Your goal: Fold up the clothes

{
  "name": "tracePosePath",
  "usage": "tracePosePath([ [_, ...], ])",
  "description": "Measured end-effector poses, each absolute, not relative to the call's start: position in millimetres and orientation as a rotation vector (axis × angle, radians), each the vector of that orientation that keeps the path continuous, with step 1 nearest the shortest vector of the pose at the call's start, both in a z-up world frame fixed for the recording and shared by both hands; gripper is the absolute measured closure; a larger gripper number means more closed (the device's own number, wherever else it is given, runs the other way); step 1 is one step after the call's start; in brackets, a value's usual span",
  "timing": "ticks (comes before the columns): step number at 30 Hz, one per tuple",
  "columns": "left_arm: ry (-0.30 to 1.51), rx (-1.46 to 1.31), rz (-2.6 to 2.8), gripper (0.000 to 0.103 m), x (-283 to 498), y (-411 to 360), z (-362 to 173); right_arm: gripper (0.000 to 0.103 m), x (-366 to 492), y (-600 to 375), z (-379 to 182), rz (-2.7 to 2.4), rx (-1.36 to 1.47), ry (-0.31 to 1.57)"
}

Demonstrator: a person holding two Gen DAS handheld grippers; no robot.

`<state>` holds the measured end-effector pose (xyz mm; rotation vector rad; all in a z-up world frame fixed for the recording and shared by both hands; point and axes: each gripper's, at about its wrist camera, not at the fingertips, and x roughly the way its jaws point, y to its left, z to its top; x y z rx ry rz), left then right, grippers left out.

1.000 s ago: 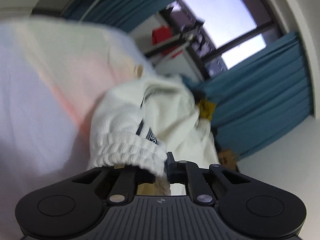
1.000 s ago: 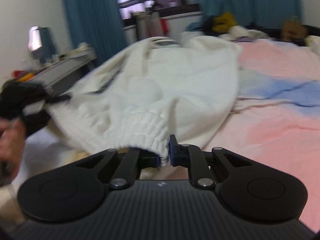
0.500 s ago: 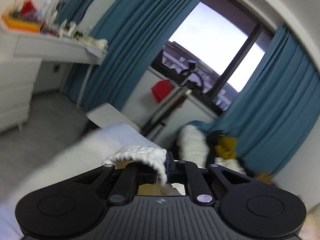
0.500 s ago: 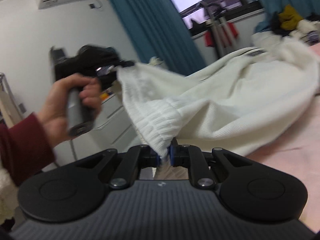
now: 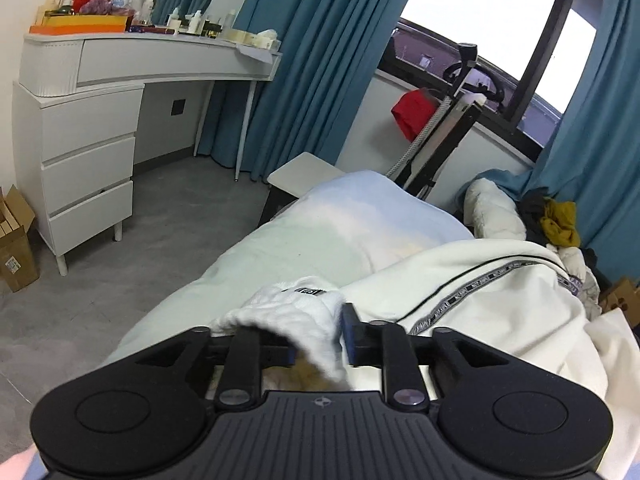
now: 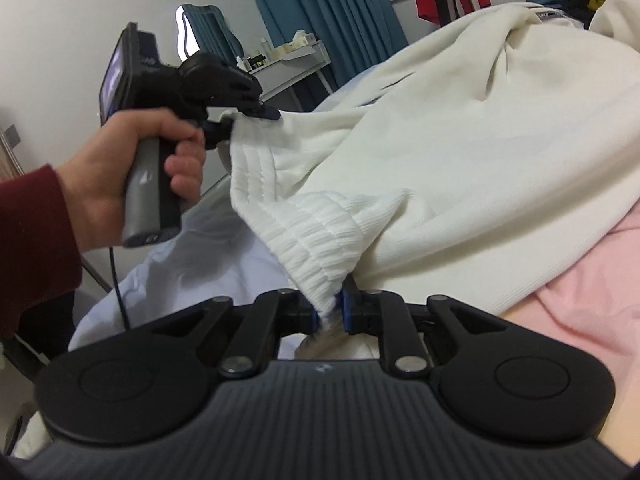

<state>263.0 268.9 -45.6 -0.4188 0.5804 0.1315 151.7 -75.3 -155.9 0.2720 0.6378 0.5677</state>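
The right claw [image 6: 331, 312] was clamped on the ribbed waistband [image 6: 316, 240] of a white garment [image 6: 460, 152], its blue pads pinching a narrow bunch of the knit. From that pinch the band ran up and to the left, taut, to the left claw [image 6: 240, 118], which a hand [image 6: 120, 172] in a dark red sleeve [image 6: 32, 248] held higher and farther out over the edge of the bed [image 6: 600, 264]. In its own view the left claw [image 5: 320, 346] also gripped a wad of the same ribbed hem, the fabric bulging between and over the fingers.

The stretch of waistband between the two claws was therefore the near edge. The garment's long axis lay away from both claws, across the bed toward the window [image 5: 480, 32]. Its body trailed off in loose folds over the pink and pale blue bedding. A dark printed stripe [image 5: 472, 300] ran along it lengthwise in the left view. Only the hem end was lifted, while the far end rested on the mattress, beside a pile of other clothes [image 5: 556, 220] near the curtain [image 5: 600, 160].

Neither claw was plainly nearer the far end, since both sat at the same edge, well apart across its width. I judged that any coming move would turn on that held edge travelling along the long axis, away from the person. The slack body could bunch rather than lie flat.
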Motion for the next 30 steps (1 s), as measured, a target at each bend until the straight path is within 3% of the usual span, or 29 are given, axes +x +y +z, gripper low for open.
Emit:
tracePosePath([
  [2, 0.58, -0.427, 0.121, 0.065, 246, 269, -39, 0.077, 144, -77, -151, 0.562, 0.262, 0.635],
  [4, 0.569, -0.416, 0.118, 0.049, 227, 267, -30, 0.05, 135, -78, -147, 0.556, 0.253, 0.633],
  [5, 0.566, -0.401, 0.122, 0.045, 215, 263, -26, 0.04, 131, -78, -144, 0.553, 0.248, 0.632],
  [6, 0.564, -0.376, 0.13, 0.041, 205, 260, -22, 0.023, 127, -79, -142, 0.55, 0.243, 0.631],
  [7, 0.564, -0.352, 0.135, 0.04, 195, 256, -19, 0.015, 123, -80, -140, 0.547, 0.237, 0.629],
  [13, 0.536, -0.298, 0.1, 0.026, 133, 222, 13, 0.017, 91, -102, -114, 0.528, 0.131, 0.589],
  [21, 0.486, -0.194, -0.031, 0.025, 67, 144, 34, 0.017, 55, -173, -67, 0.418, 0.103, 0.477],
  [30, 0.536, -0.081, -0.125, 0.025, 69, 52, -8, 0.017, 46, -255, -60, 0.232, 0.02, 0.344],
])
